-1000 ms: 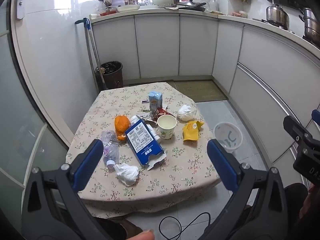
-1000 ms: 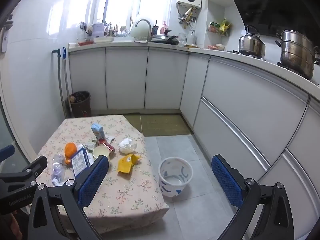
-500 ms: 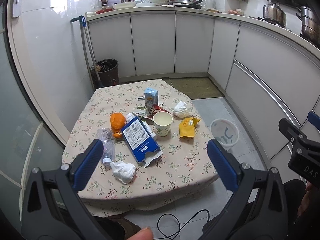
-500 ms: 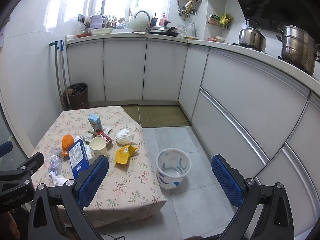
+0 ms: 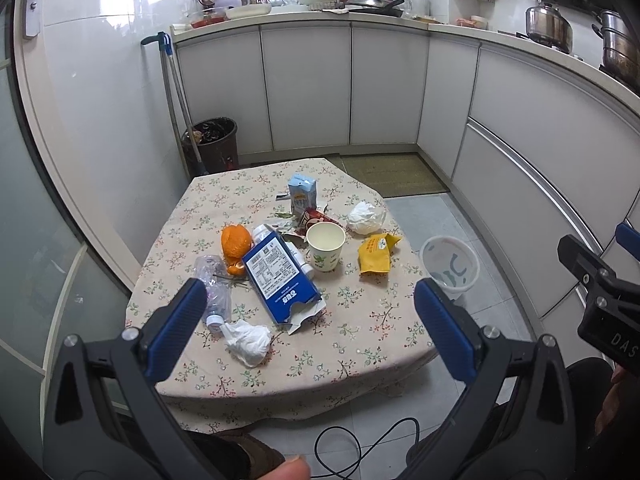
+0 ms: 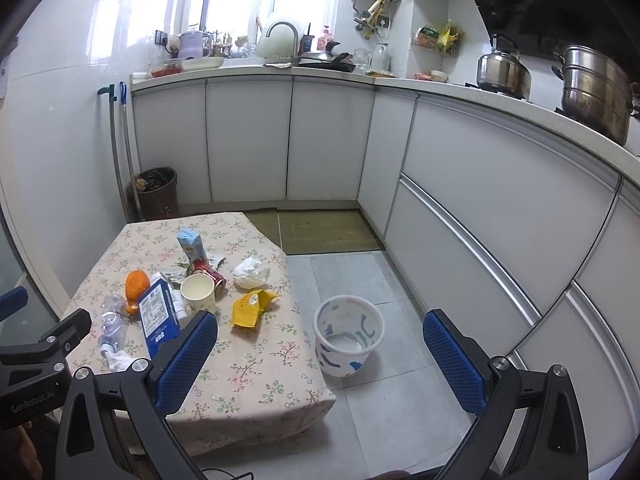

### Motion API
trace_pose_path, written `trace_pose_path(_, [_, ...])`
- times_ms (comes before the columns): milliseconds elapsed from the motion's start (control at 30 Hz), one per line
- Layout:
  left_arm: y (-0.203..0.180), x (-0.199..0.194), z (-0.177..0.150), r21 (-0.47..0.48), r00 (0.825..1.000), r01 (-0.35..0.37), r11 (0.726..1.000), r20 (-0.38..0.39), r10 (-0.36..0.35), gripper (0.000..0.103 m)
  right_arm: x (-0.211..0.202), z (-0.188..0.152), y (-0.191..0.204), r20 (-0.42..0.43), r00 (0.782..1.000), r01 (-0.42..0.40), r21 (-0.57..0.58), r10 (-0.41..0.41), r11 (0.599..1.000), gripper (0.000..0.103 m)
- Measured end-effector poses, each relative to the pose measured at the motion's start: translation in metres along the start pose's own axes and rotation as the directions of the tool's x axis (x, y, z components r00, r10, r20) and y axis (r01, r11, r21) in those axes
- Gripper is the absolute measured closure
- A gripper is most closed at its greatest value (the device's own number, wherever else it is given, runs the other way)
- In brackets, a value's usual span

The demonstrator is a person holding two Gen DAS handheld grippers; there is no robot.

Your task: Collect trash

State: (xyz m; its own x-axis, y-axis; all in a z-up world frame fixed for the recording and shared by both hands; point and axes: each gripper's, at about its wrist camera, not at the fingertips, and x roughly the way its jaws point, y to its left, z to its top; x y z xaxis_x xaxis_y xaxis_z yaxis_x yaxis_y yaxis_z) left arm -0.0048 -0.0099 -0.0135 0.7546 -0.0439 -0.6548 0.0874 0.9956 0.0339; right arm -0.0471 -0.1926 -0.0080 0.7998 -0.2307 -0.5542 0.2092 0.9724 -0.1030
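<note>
Left wrist view gives us a small table [image 5: 360,344] under a floral cloth at the centre of the frame, standing on a grey tiled floor in a kitchen with white cabinets [image 5: 308,88] curving across the top and right. A dark bin [image 5: 211,142] sits in the upper left beside a mop handle, and a white pail [image 5: 450,264] stands on the floor just right of the table. A steel pot [image 6: 596,88] sits on the counter at the upper right of the right wrist view.

The trash lies in a loose cluster on the middle of the cloth. We see a blue carton [image 5: 280,276] lying flat, a paper cup [image 5: 325,246] upright just right of it, and a yellow packet [image 5: 376,254] further right. An orange peel [image 5: 235,242] sits left of the carton, with a crushed clear bottle [image 5: 214,286] below it. One tissue [image 5: 248,342] lies near the lower edge of the cluster, another [image 5: 364,218] near the upper right. A small milk box [image 5: 303,194] stands upright at the back, with a red wrapper [image 5: 316,218] between it and the cup.

The left gripper [image 5: 310,322] fills the bottom of this view, its blue pads spread wide, holding nothing and touching nothing. In the right wrist view the right gripper [image 6: 320,350] sits at the bottom of the frame, likewise spread wide and empty, with the pail showing between its fingers.
</note>
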Motion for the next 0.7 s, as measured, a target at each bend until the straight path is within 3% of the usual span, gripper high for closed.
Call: trace_pose_path(700, [-0.0002,-0.0050,0.0003,-0.001,1.000,0.003,1.000,0.009,-0.003,0.000,-0.0024,0.0011,-0.0010,0.005,1.000,-0.012,0.009,0.012,1.000,0.000])
